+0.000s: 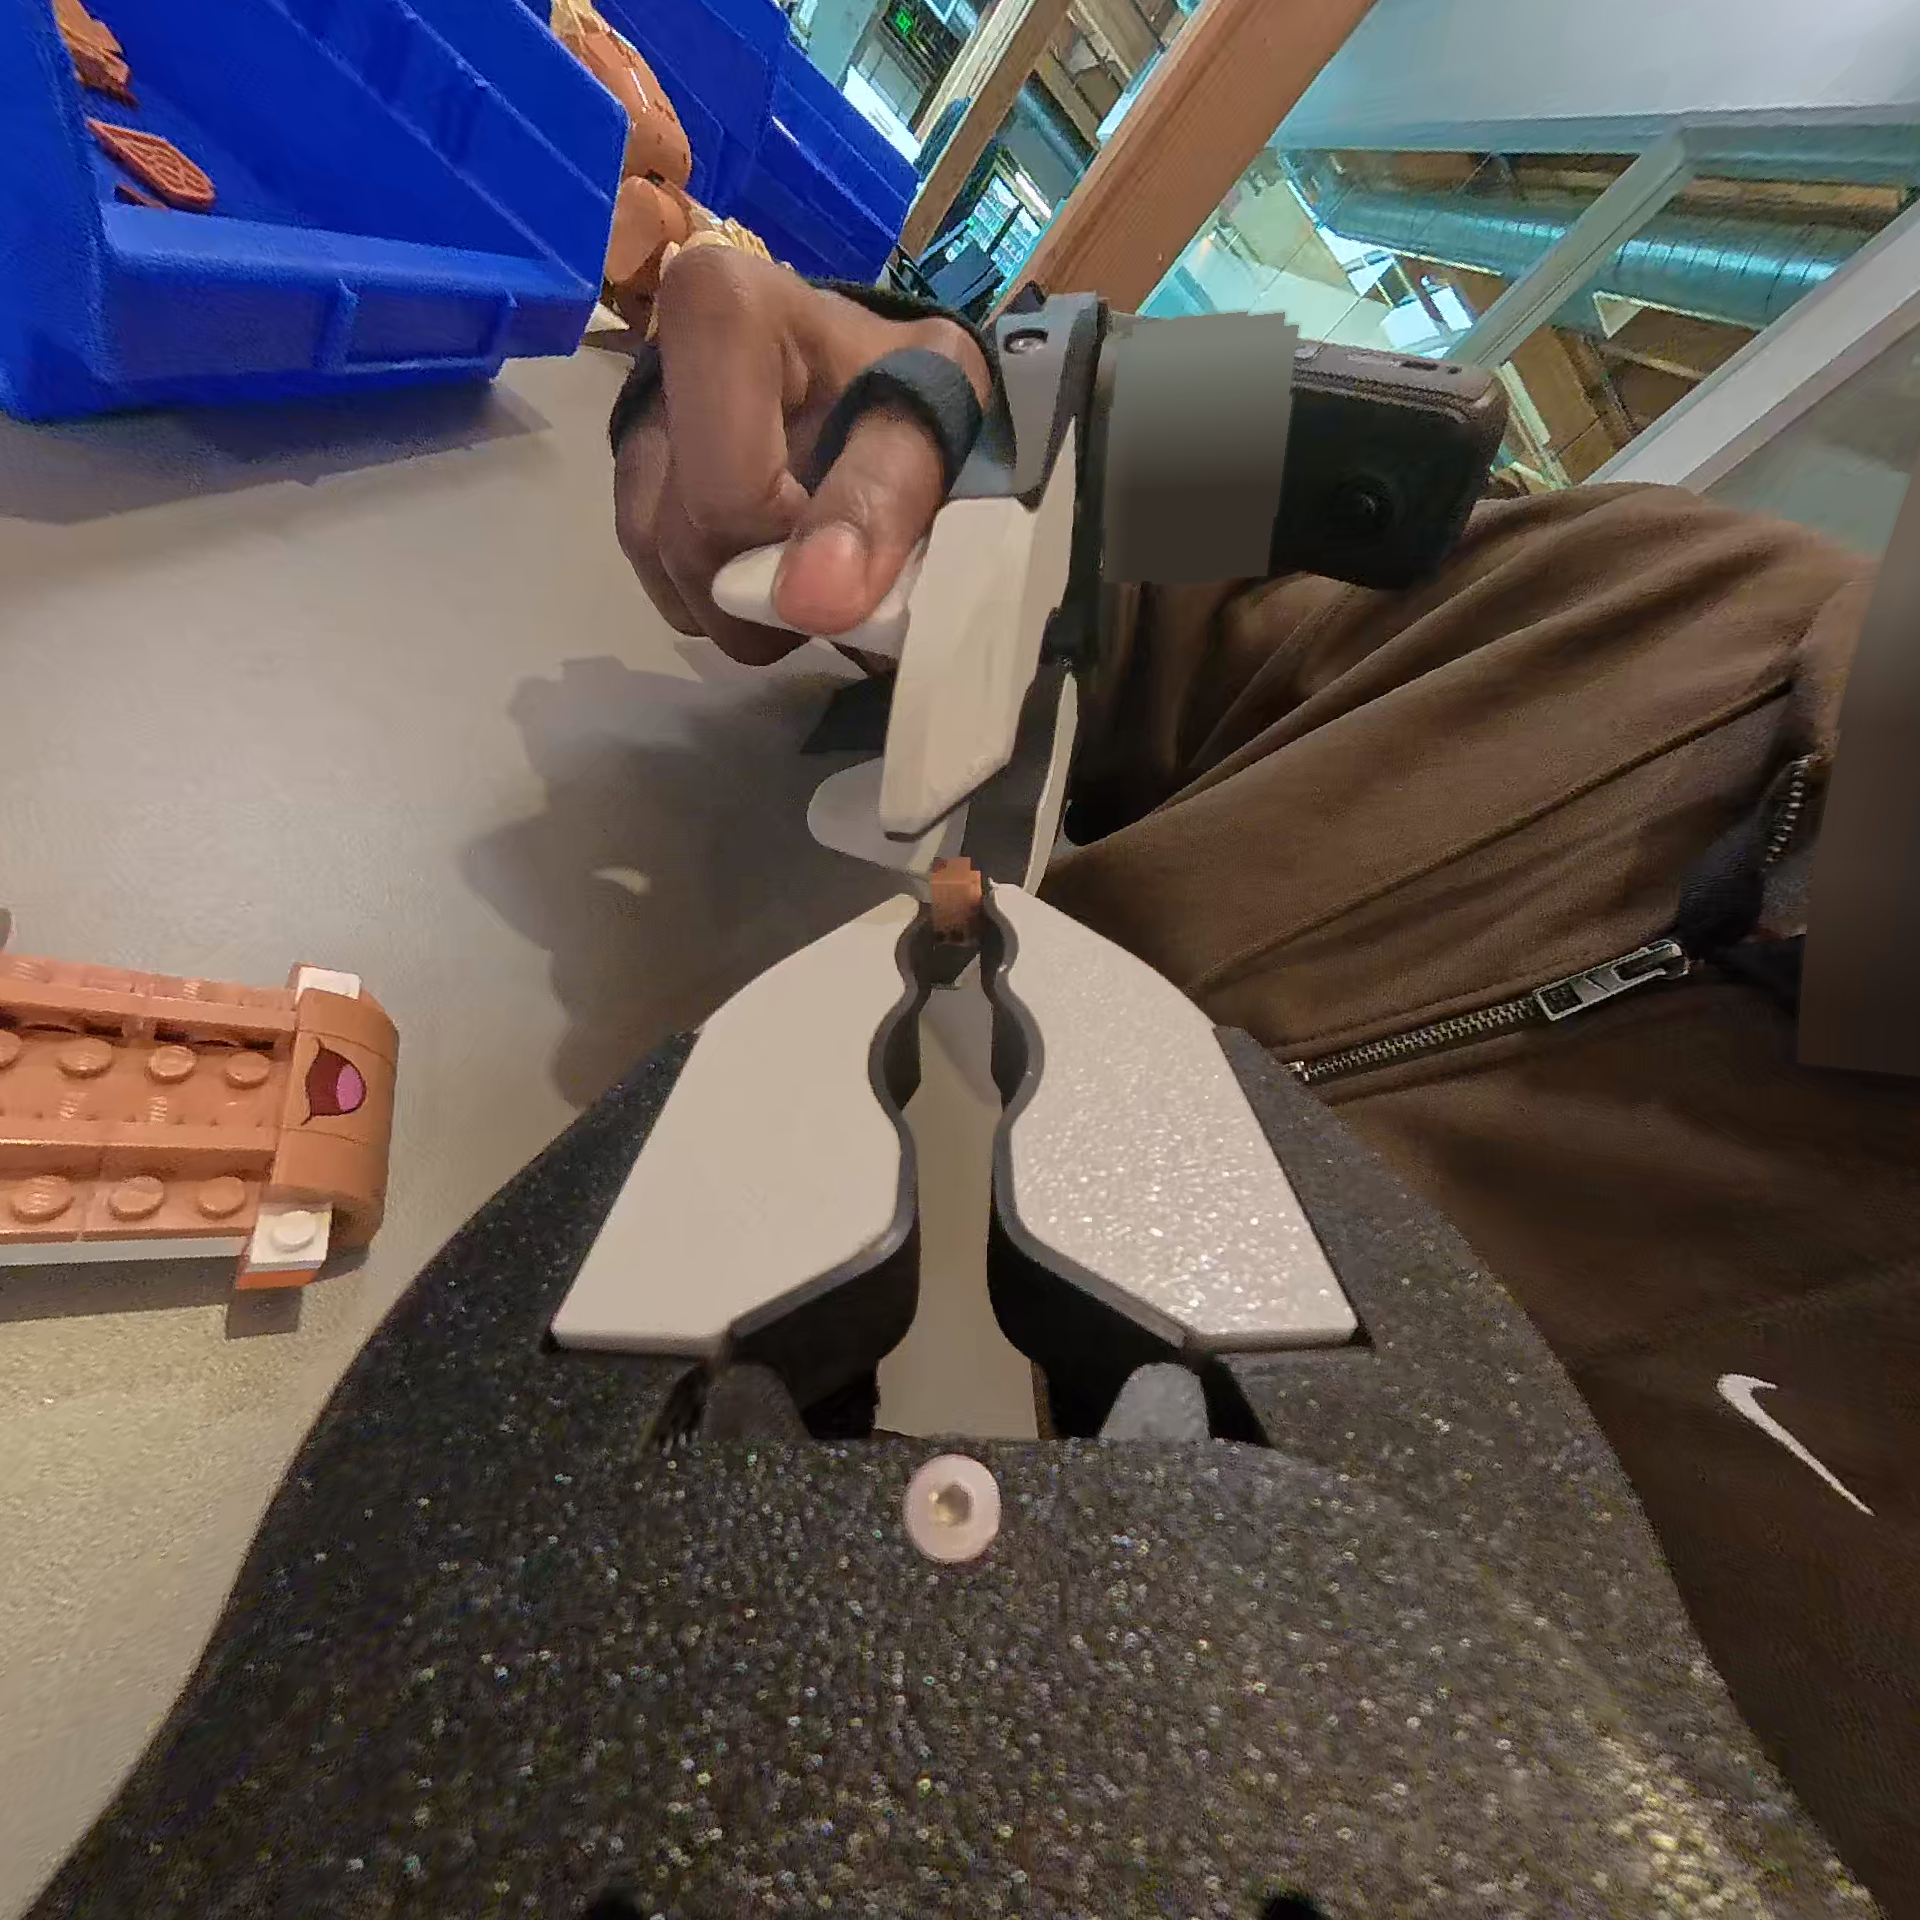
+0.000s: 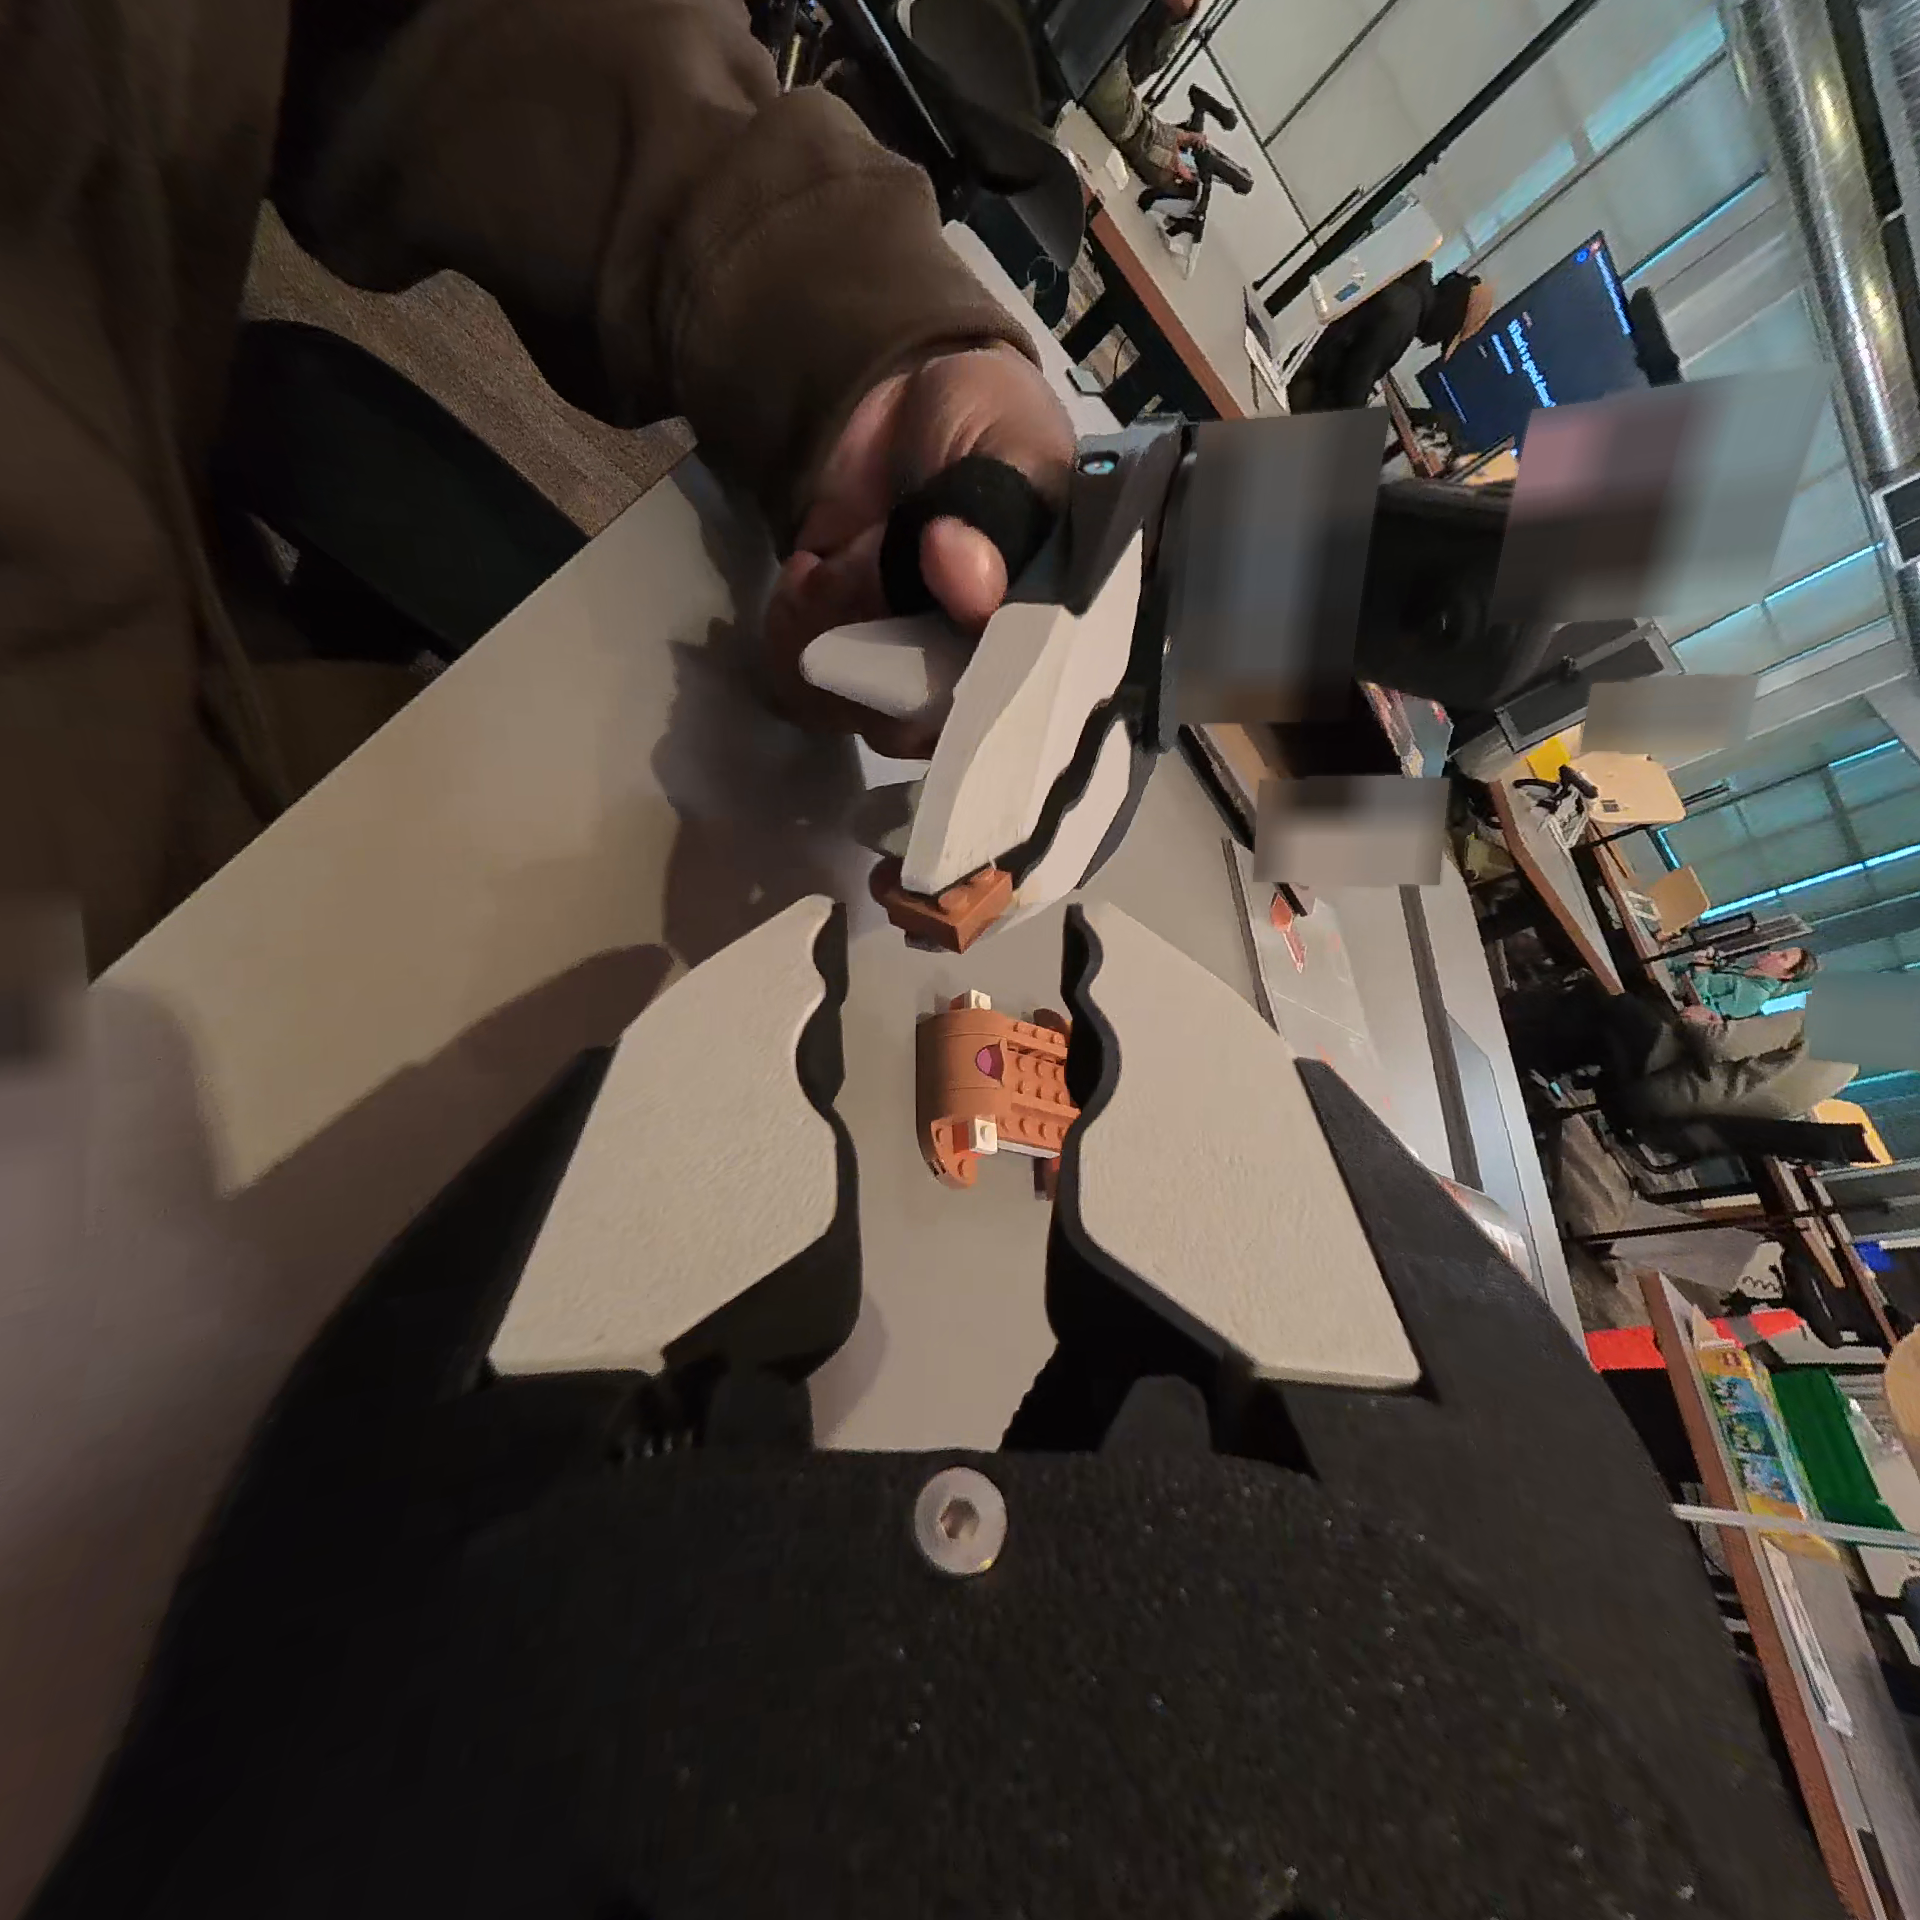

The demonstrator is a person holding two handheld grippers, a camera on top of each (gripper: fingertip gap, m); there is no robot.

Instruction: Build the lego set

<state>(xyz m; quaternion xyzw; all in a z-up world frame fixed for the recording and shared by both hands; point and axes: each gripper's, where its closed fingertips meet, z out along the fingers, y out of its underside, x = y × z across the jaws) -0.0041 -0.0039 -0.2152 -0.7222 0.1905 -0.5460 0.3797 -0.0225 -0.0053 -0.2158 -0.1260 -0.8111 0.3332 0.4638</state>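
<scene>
My left gripper (image 1: 951,920) is shut on a small brown brick (image 1: 954,902) and holds it above the grey table (image 1: 312,675). In the right wrist view the left gripper (image 2: 961,894) pinches that brick (image 2: 940,914) just beyond my own fingertips. My right gripper (image 2: 954,920) is open and empty, its jaws level with either side of the brick. It also shows in the left wrist view (image 1: 971,857), tip to tip with the left gripper. A partly built brown lego model (image 1: 177,1112) lies on the table at the left, seen between my right fingers (image 2: 997,1081).
Blue bins (image 1: 312,208) with brown pieces stand at the back left, with another brown model (image 1: 655,135) between them. The person's brown jacket (image 1: 1455,935) is close on the right. A lego box (image 2: 1756,1455) and other tables with people lie beyond. Only a small space, under 4 cm, lies between the two pairs of fingers.
</scene>
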